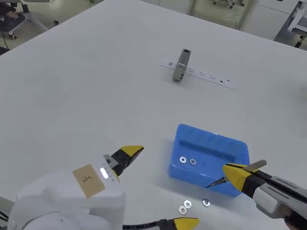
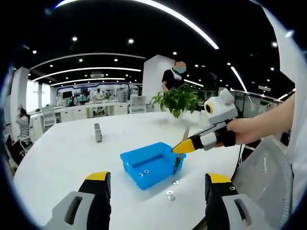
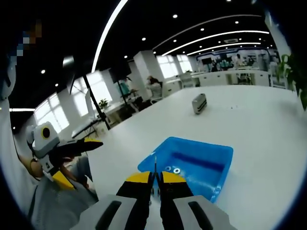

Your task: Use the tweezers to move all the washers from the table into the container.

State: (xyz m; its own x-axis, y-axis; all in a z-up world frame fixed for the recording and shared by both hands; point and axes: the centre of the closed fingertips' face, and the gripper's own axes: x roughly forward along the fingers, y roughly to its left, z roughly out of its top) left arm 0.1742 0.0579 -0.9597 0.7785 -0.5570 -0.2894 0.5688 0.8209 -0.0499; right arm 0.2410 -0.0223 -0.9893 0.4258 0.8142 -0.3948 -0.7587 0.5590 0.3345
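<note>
right gripper (image 3: 156,178): fingers (image 3: 139,184) clamped on tweezers (image 3: 155,165)
next: I'd straddle nearest washer (image 1: 206,203), tip low
left gripper (image 2: 158,178): wide open, empty

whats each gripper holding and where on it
The right gripper is shut on the tweezers around their middle, with the tips pointing down. The left gripper is open and holds nothing.

left tool (image 2: 158,177) wide, right tool (image 3: 156,177) tight

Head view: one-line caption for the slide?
Right gripper holds tweezers at the near wall of the blue container; two washers inside, three washers on the table.
</note>
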